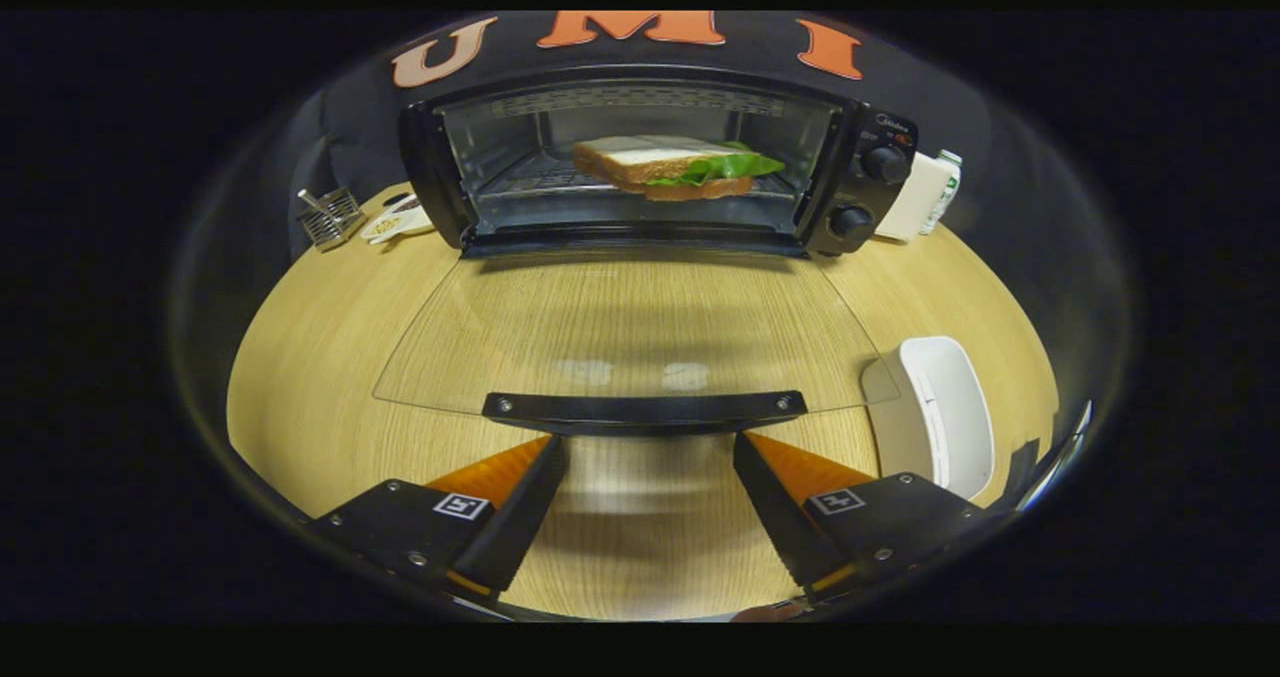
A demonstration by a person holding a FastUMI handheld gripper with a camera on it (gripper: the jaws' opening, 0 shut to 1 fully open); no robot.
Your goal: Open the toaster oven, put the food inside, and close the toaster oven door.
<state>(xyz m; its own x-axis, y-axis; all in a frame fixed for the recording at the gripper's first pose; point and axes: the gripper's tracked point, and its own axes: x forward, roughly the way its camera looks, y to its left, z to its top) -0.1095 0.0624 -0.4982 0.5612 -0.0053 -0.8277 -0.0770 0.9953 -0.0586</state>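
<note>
Glass door (630,332) of toaster oven (655,167): folded fully down, lying flat and level over the wood-grain tabletop (300,357), its dark handle bar (645,409) at the near edge.
Sandwich (672,167), bread with green lettuce: resting on the wire rack inside the open cavity, so loading looks done.
Step in hand, by judgement: closing the door. Best done by catching the handle bar from beneath at its centre and swinging it up in an arc about the hinge, pushing evenly so the glass does not twist, then pressing home gently.
Gripper (650,457): fingers spread wide, holding nothing, tips just short of the handle bar and flanking its middle; contact not discernible.
White dish (940,417): beside the door's right edge.
</note>
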